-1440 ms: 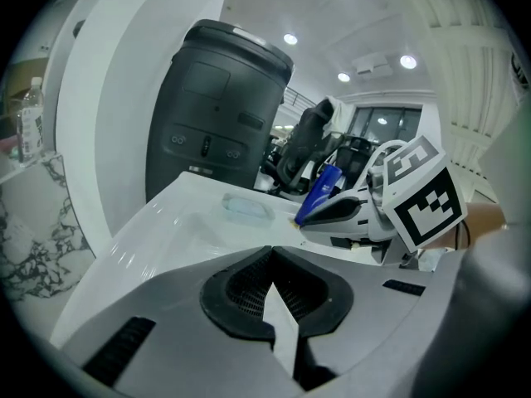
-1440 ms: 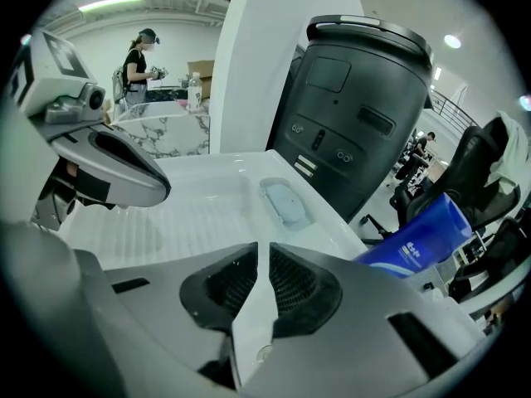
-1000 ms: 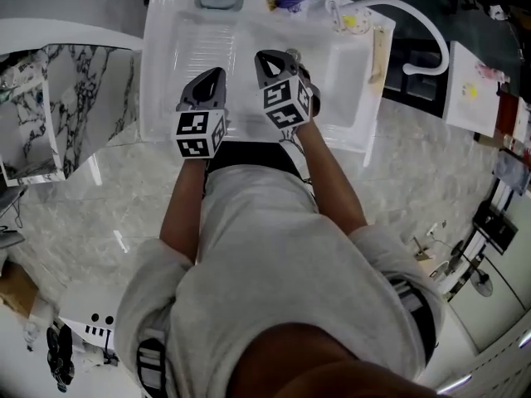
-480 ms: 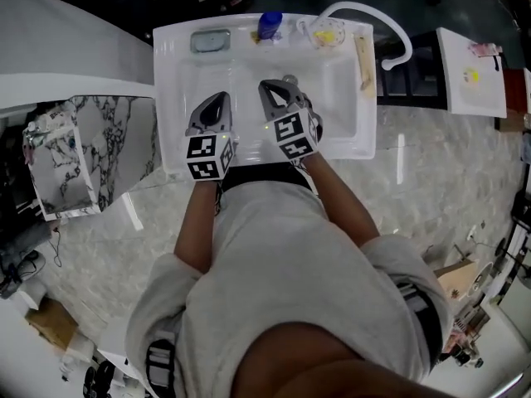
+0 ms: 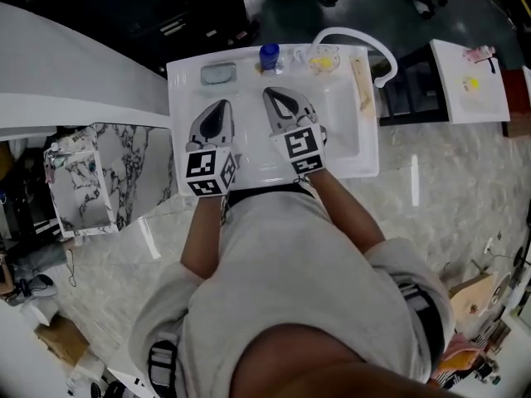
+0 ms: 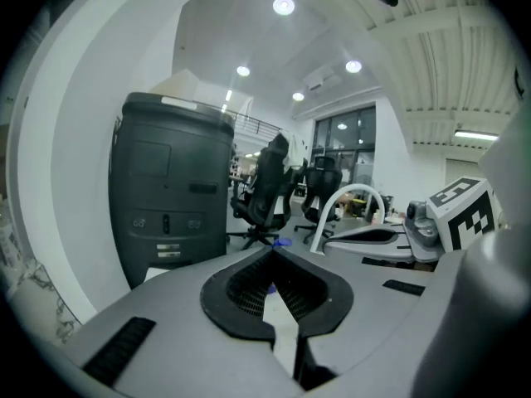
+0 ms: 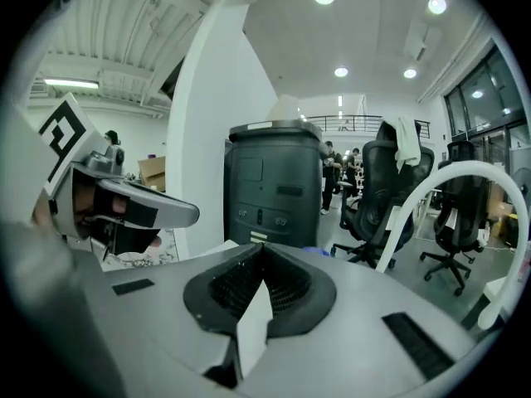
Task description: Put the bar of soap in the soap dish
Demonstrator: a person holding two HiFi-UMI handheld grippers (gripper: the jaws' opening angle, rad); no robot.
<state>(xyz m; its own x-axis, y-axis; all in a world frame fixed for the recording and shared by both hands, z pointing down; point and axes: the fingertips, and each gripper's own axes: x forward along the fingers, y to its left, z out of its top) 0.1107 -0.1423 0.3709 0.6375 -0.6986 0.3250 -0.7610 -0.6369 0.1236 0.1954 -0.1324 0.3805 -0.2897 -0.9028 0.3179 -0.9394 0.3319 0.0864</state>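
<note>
Left gripper (image 5: 221, 108) and right gripper (image 5: 274, 96): jaws pressed together, nothing held.
Soap dish (image 5: 217, 74) is seen at 12 o'clock of the left gripper, long axis 9-to-3. Likely soap, a yellow piece (image 5: 322, 59), is at 2 o'clock of the right, the nearer one.

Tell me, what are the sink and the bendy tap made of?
The sink looks like moulded white plastic or glazed ceramic. It is smooth, all one piece and softly shiny, but the pictures cannot settle which. The tap looks like a white tube, either plastic or painted metal. It is an even, slightly glossy arch with no joints showing.
</note>
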